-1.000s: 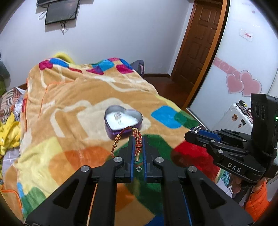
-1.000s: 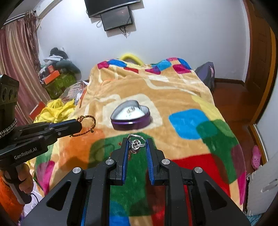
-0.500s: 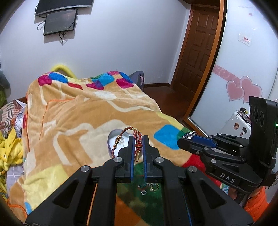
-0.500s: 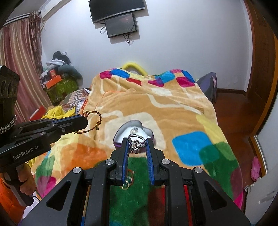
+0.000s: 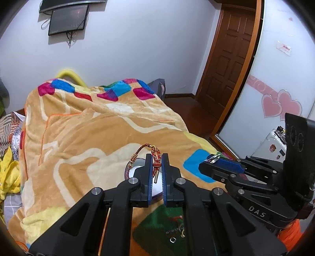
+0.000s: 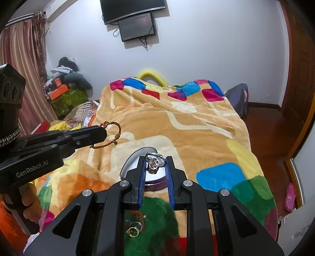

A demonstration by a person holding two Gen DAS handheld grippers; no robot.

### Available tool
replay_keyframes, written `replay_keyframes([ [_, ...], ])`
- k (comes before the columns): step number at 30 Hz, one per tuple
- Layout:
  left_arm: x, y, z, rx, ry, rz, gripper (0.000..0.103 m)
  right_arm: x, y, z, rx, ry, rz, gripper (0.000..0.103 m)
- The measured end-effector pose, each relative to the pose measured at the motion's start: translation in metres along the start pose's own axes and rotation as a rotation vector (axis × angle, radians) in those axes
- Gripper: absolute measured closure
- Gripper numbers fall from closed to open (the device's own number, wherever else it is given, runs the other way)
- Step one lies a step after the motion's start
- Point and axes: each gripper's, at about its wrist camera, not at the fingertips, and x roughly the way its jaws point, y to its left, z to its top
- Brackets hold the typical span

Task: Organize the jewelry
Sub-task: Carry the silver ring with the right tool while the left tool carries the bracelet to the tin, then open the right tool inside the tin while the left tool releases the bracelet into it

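Patterned blanket [image 5: 82,141], one bracelet [image 5: 155,160], one ring [image 6: 154,163]

Two tools: the left tool [image 5: 157,167] and the right tool [image 6: 155,166]. One red-and-gold braided bracelet [image 5: 155,159], clamped in the left tool. One silver ring [image 6: 154,162], clamped in the right tool. One heart-shaped tin [image 6: 133,159] on the bed. One patchwork blanket [image 6: 177,122]. Two small loose pieces on the green patch in the right wrist view: one gold ring [image 6: 132,230] and one thin red cord [image 6: 137,214]. Two screens on the wall: one television [image 6: 133,7] and one smaller monitor [image 6: 137,26]. One wooden door [image 5: 228,59]. Two pink hearts [image 5: 281,106] on the wardrobe panel. One pink slipper [image 6: 291,197].
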Motion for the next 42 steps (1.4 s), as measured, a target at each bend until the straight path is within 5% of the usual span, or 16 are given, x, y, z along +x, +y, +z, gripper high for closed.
replay_keyframes([
  [22, 0.077, 0.0, -0.018, -0.003, 0.189, -0.047, 0.096, 0.025, -0.026, 0.003, 0.034, 0.052, 0.011, 0.085],
  [30, 0.058, 0.016, -0.018, -0.026, 0.157, 0.011, 0.095, 0.039, -0.019, 0.003, 0.012, 0.083, 0.033, 0.085],
  [42, 0.038, 0.033, -0.024, -0.009, 0.127, 0.097, 0.077, 0.073, 0.001, 0.001, -0.038, 0.166, 0.065, 0.085],
])
